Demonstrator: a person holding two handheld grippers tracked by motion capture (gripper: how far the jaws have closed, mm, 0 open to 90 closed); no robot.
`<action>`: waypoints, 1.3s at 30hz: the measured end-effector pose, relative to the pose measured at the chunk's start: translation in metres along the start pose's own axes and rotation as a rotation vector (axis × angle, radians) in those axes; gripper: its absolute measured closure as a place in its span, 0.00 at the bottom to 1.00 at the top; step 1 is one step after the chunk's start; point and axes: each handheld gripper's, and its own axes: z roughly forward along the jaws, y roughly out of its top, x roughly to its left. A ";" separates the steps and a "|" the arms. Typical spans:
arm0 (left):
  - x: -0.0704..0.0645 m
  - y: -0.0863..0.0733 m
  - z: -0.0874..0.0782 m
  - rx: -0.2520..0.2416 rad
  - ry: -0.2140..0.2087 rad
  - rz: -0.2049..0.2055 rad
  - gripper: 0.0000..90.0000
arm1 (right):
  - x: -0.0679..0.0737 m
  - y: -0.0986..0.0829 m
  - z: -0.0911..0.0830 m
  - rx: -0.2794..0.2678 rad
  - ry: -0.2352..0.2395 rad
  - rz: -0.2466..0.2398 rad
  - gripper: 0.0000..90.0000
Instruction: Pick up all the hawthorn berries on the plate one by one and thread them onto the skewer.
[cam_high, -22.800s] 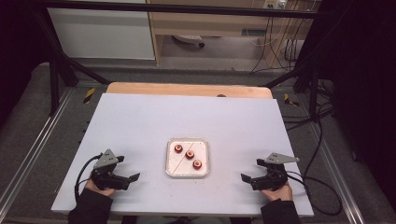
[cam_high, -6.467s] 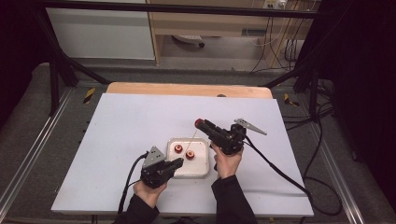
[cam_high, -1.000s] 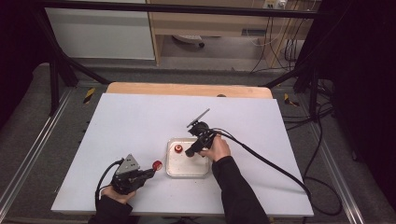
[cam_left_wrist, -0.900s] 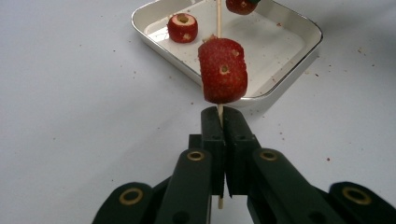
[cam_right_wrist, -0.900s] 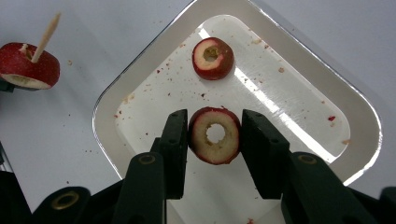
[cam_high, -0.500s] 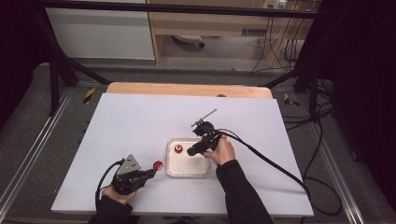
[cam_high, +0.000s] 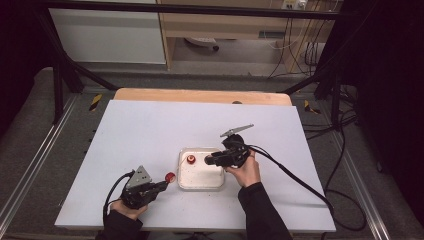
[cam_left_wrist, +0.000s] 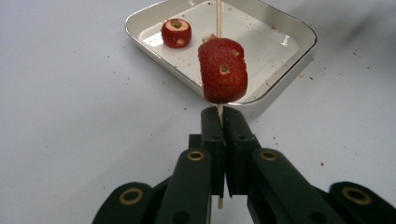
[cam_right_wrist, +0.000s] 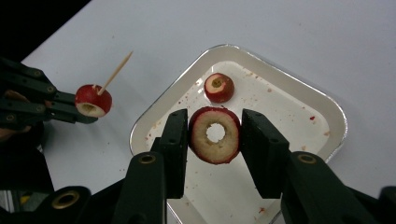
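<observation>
Left gripper (cam_left_wrist: 219, 122) sits at the near-left of the surface (cam_high: 150, 130), jaws clenched on the lower end of a thin skewer (cam_left_wrist: 218, 16), one fruit piece (cam_left_wrist: 223, 70) already threaded just above the jaws. Grip is on a round stick with a narrow contact, so any side load during threading can make the skewer pivot or slip, and the point wanders off target

Right gripper (cam_right_wrist: 214, 135) hovers over the tray (cam_right_wrist: 336, 116), jaws grasping a cored fruit ring (cam_right_wrist: 215, 149) by its sides, hole facing the camera. Soft flesh: squeeze harder and it likely crushes or splits at the hole; ease off and it drops back into the tray

Main risk is alignment. Skewer tip and ring are well apart, and the ring's hole axis isn't yet lined up with the stick. A miss means the point stabs flesh or glances off

Farther back in the tray, a last piece (cam_right_wrist: 219, 87) lies loose near the rim, could get knocked by a low pass
</observation>
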 end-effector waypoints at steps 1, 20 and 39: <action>0.000 0.000 0.000 -0.001 0.000 0.000 0.98 | 0.000 -0.002 -0.002 -0.017 0.003 0.007 0.70; -0.011 0.005 0.005 -0.031 -0.001 0.003 0.98 | -0.003 -0.029 -0.017 -0.319 0.062 0.118 0.70; -0.026 0.021 0.013 -0.082 0.000 -0.032 0.98 | 0.004 -0.026 -0.023 -0.552 0.100 0.192 0.70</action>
